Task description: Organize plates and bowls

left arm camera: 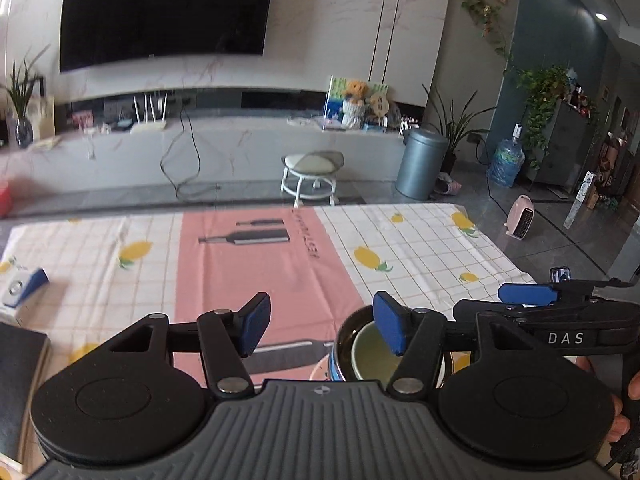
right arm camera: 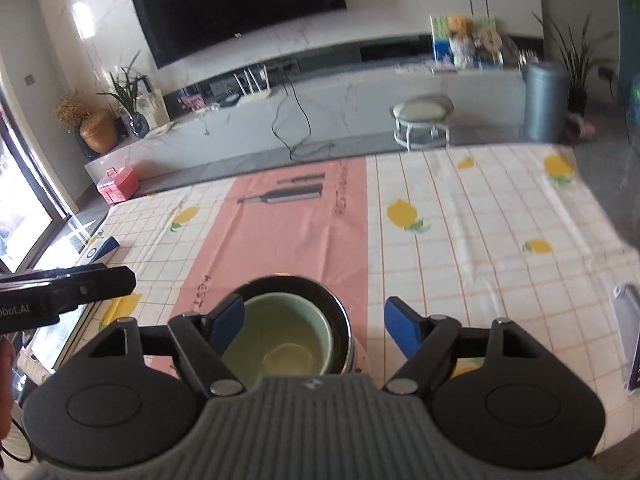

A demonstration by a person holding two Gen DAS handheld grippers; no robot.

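Wide bare cloth ahead, one stack of bowls close in front

The far half of the table (right arm camera: 460,216) is left bare, so free passage is offered across the pink strip (right arm camera: 296,220) and the checked cloth to both sides. The near middle is blocked by a green bowl (right arm camera: 280,336) nested in a dark bowl (right arm camera: 332,300). The left edge is narrowed by a blue-and-white box (left arm camera: 24,286) and a dark book (left arm camera: 18,380).

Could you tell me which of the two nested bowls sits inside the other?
The pale green bowl is the inner one; it sits inside the larger dark bowl, whose black rim rings it.
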